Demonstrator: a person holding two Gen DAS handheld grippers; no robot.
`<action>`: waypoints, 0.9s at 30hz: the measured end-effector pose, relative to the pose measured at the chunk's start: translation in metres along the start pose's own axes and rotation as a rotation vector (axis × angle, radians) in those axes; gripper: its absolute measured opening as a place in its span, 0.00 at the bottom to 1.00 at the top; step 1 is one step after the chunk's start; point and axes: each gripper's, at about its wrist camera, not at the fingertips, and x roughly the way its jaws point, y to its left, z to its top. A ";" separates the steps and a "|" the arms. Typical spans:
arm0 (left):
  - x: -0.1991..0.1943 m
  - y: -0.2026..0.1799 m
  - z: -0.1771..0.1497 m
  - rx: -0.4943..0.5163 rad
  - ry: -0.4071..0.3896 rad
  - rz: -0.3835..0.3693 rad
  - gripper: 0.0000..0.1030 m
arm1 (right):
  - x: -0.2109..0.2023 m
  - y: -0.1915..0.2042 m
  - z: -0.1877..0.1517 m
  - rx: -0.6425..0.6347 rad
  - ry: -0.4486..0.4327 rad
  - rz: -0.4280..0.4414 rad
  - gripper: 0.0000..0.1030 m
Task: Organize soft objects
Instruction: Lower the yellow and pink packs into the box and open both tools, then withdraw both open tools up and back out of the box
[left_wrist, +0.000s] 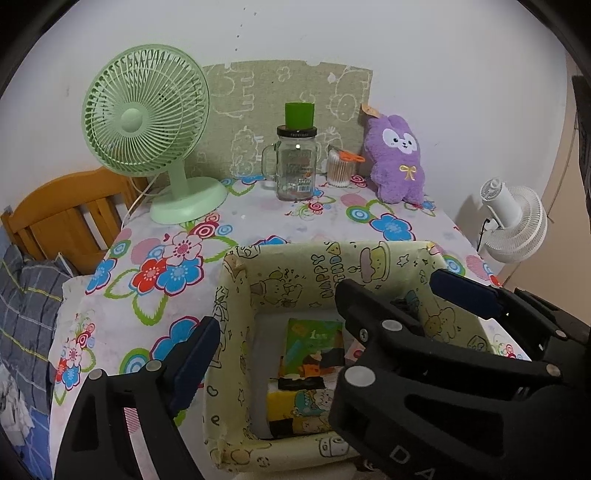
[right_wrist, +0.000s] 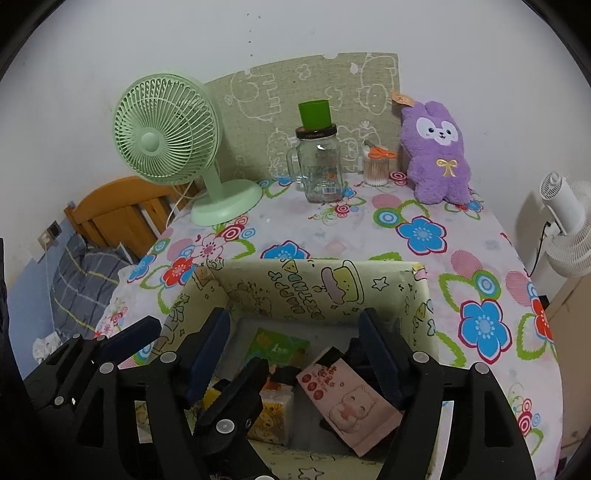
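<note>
Floral tablecloth (right_wrist: 424, 258) fills mid-frame. Both grippers, left (left_wrist: 280, 354) and right (right_wrist: 295, 354), hang spread apart and empty over the paper-lined box (right_wrist: 295, 291) at lower centre; fuzzy purple plush (right_wrist: 439, 151) upper right.

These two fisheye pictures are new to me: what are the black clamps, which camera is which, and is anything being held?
Each picture comes from a camera on a hand-held gripper that a person carries, looking along its two fingers. In the left wrist view, the left hand-held gripper is open over the cartoon-print box, and the black clamp crossing in front is the right one. In the right wrist view, the right hand-held gripper is open too, above the same box. Neither holds anything. Inside the box lie tissue packs. On the floral tablecloth stand a green fan, a glass jar, a cotton swab tub and a purple plush toy.
</note>
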 end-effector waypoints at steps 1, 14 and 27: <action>-0.002 -0.001 0.000 0.001 -0.004 0.003 0.87 | -0.003 0.000 0.000 0.001 -0.005 -0.004 0.76; -0.045 -0.013 -0.005 0.016 -0.080 0.015 0.94 | -0.051 0.002 -0.006 -0.001 -0.080 -0.032 0.82; -0.088 -0.019 -0.018 0.018 -0.157 0.025 0.97 | -0.100 0.013 -0.018 -0.015 -0.144 -0.062 0.85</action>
